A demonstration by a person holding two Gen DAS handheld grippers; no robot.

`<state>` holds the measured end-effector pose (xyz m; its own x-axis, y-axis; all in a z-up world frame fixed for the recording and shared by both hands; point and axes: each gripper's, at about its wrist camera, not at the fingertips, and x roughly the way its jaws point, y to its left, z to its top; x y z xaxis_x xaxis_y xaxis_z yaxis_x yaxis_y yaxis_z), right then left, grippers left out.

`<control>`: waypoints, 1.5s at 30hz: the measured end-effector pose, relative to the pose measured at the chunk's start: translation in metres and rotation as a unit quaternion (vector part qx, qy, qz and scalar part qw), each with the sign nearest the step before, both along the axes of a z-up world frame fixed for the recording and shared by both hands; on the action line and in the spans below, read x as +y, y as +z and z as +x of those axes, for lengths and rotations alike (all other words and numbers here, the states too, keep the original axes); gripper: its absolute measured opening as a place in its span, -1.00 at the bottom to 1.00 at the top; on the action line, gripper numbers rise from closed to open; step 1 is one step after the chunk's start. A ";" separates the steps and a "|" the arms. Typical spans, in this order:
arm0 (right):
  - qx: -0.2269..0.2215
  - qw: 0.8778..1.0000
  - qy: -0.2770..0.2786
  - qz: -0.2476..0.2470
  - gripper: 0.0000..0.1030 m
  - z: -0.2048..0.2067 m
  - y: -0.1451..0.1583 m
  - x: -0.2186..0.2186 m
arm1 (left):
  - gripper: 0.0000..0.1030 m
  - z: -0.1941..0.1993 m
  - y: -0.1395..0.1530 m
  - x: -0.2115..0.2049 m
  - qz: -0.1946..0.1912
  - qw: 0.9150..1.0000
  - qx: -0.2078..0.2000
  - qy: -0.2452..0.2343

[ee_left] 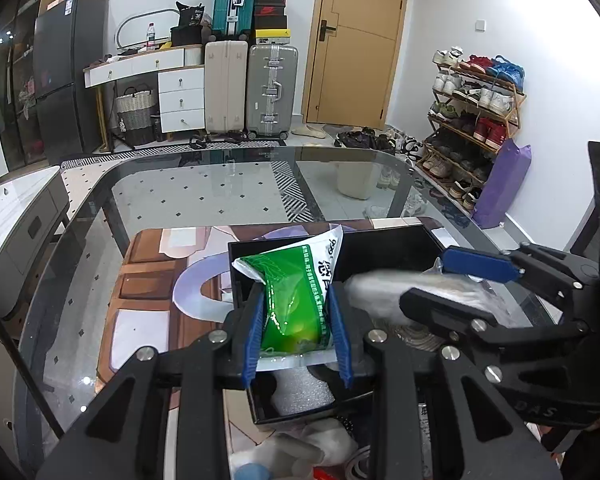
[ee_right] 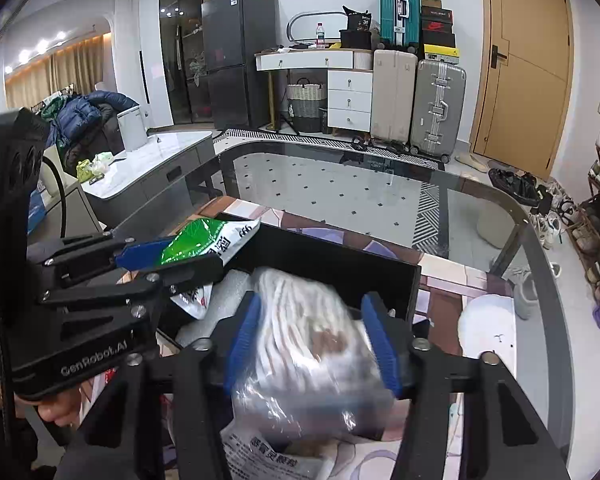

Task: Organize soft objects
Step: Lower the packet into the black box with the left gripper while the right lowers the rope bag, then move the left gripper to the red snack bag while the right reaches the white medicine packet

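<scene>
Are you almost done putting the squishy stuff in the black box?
Partway. White foam already lies in the black box. Right now the left claw holds a green packet over the box, and the right claw holds a clear bag of white cord over it too. Both need dropping in, and another packet waits outside.

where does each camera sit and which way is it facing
Left wrist: on the left gripper, looking along its fingers at the green packet they clamp over the black box; the right gripper shows at right.
Right wrist: on the right gripper, looking at the bagged white bundle it grips; the left gripper shows at left.
Shared: box, both loads, glass table, suitcases, door.
</scene>
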<state>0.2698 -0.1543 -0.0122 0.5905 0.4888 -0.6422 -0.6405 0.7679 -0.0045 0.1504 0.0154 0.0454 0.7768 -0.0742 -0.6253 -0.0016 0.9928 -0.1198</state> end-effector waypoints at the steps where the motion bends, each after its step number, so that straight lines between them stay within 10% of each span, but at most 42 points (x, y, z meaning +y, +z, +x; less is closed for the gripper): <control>1: -0.001 1.000 0.000 0.000 0.25 -0.001 0.000 -0.001 | -0.44 0.000 0.000 0.001 -0.002 1.000 0.000 0.000; 24: 0.008 1.000 -0.020 -0.008 0.60 0.007 -0.017 -0.010 | -0.34 0.004 -0.010 -0.010 0.017 0.999 0.016 -0.027; 31: 0.001 0.999 -0.040 0.025 0.89 -0.011 -0.007 -0.036 | 0.20 -0.008 0.002 -0.006 0.011 1.000 0.003 -0.018; 35: 0.007 0.997 -0.055 0.048 0.99 -0.029 -0.004 -0.050 | 1.00 -0.026 0.010 -0.001 0.005 1.000 -0.012 -0.010; 45: 0.044 0.993 -0.075 0.074 0.99 -0.069 -0.017 -0.067 | 1.00 -0.059 0.007 0.012 -0.014 1.000 -0.004 -0.011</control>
<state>0.2003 -0.2215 -0.0290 0.6084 0.4924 -0.6225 -0.5120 0.8428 0.1662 0.0912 0.0275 0.0524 0.7795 -0.1091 -0.6169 0.0221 0.9889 -0.1470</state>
